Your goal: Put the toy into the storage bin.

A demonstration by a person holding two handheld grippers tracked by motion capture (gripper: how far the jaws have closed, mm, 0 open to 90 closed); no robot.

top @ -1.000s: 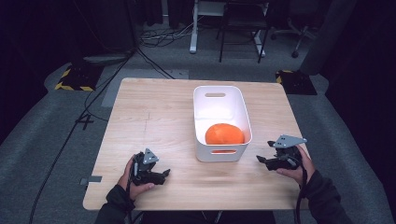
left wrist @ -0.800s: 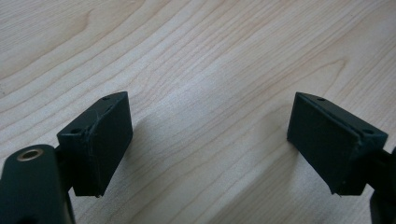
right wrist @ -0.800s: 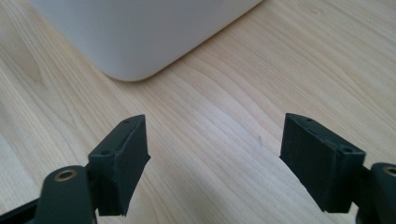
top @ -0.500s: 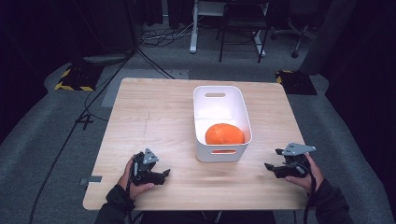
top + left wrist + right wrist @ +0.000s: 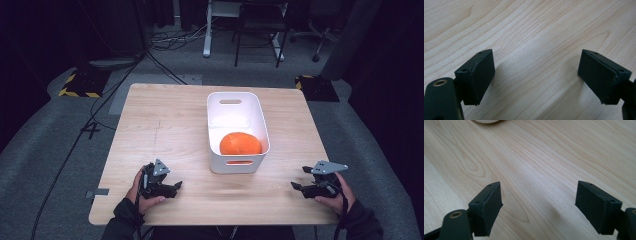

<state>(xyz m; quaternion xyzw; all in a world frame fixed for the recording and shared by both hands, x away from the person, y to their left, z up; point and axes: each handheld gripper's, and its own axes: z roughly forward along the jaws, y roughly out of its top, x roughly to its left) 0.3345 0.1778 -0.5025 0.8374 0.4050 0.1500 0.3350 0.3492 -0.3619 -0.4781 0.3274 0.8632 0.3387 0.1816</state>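
The right gripper is pulling back, both grippers gaping empty; the round orange ball is sitting delivered in the white plastic bin

Both grippers are black: the left gripper and the right gripper each carry a grey three-cornered plate on top. Their fingers are flat black blocks with small screw holes along the edges. The person wears dark sleeves.
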